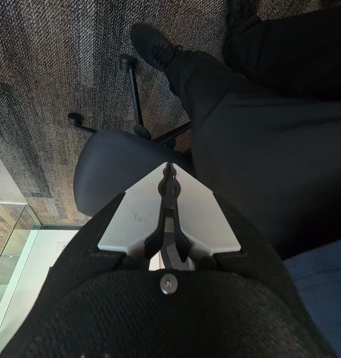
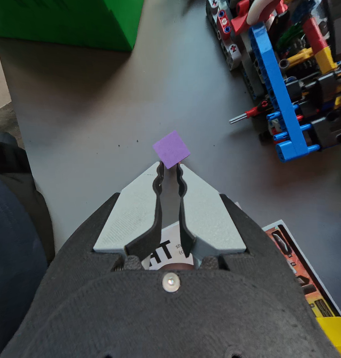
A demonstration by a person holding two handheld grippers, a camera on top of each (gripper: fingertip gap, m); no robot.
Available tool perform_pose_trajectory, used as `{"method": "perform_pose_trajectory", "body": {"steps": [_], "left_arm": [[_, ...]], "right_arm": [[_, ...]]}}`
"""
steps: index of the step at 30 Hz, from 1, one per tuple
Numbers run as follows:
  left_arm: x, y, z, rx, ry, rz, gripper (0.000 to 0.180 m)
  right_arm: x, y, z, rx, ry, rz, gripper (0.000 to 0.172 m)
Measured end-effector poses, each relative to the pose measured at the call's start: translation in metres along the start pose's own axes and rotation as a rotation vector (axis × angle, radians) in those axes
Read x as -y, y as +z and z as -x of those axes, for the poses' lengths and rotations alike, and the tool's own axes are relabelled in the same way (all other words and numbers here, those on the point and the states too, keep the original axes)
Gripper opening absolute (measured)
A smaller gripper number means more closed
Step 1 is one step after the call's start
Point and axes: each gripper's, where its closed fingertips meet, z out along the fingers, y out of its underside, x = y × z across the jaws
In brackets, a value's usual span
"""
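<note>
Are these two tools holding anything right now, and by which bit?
The right tool pinches a purple square tile by its near corner. The left tool is shut, holding nothing.

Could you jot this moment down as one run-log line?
left gripper: shut, empty, above chair seat | right gripper: pinching purple square over grey table

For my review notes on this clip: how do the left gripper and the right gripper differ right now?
The left gripper has its fingers together with nothing between them; the right gripper has its fingers apart, with a corner of a purple square between the tips. The left gripper points down over a dark chair seat and carpet, beside a person's leg; the right gripper is over a grey table near a brick model. Both share the same black-and-white build.
</note>
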Motion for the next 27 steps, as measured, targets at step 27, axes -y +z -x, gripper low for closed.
{"method": "perform_pose_trajectory", "body": {"steps": [27], "left_arm": [[0.003, -0.001, -0.003, 0.001, 0.017, -0.016, 0.000]], "right_arm": [[-0.006, 0.006, 0.005, 0.014, 0.040, 0.014, 0.024]]}}
